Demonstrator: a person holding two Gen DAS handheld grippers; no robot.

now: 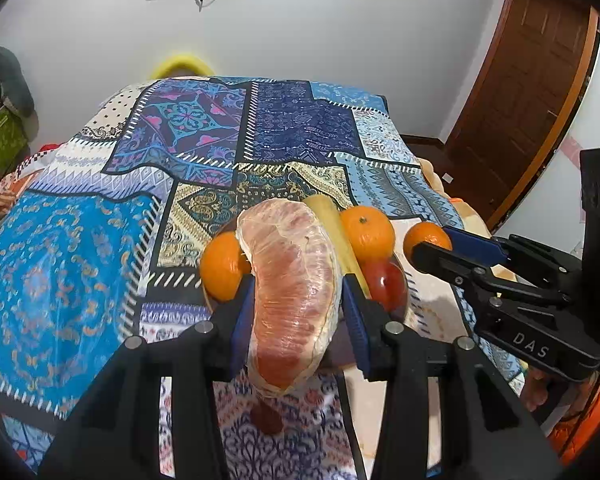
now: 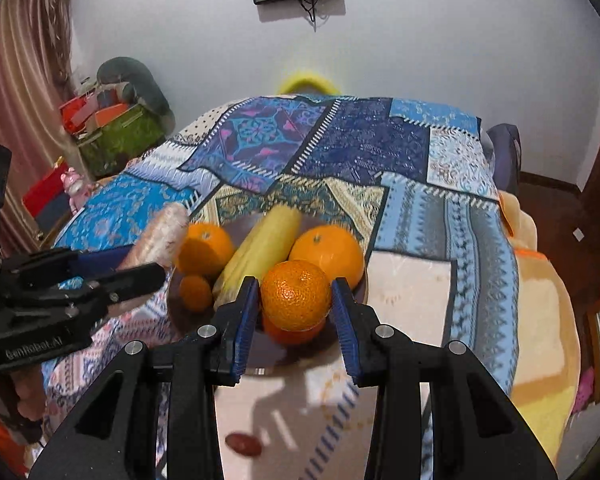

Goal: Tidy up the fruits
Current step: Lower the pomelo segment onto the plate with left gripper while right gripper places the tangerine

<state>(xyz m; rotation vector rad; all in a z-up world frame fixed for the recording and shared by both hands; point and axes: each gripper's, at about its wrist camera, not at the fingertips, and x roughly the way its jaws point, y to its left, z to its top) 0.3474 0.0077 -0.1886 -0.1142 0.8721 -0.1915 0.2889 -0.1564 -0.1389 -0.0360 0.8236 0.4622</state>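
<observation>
My left gripper [image 1: 298, 300] is shut on a plastic-wrapped pomelo segment [image 1: 292, 292], held above the near left side of a brown fruit plate [image 2: 180, 312]. My right gripper [image 2: 294, 300] is shut on a mandarin [image 2: 296, 294], held just above the plate's near side. On the plate lie a yellow banana [image 2: 260, 248], two large oranges [image 2: 204, 248] [image 2: 328, 252], a small mandarin [image 2: 195, 292] and a red fruit [image 1: 386, 282]. In the left wrist view the right gripper [image 1: 432, 242] shows at right with its mandarin [image 1: 426, 236]. In the right wrist view the left gripper [image 2: 140, 266] shows at left with the pomelo segment [image 2: 160, 236].
The plate rests on a patchwork-patterned cloth [image 2: 340, 148] over a table. A small red date-like fruit [image 2: 242, 444] lies on the cloth near me; it also shows in the left wrist view [image 1: 266, 416]. A yellow chair back [image 2: 306, 80] stands behind the table. A wooden door [image 1: 532, 92] is at right.
</observation>
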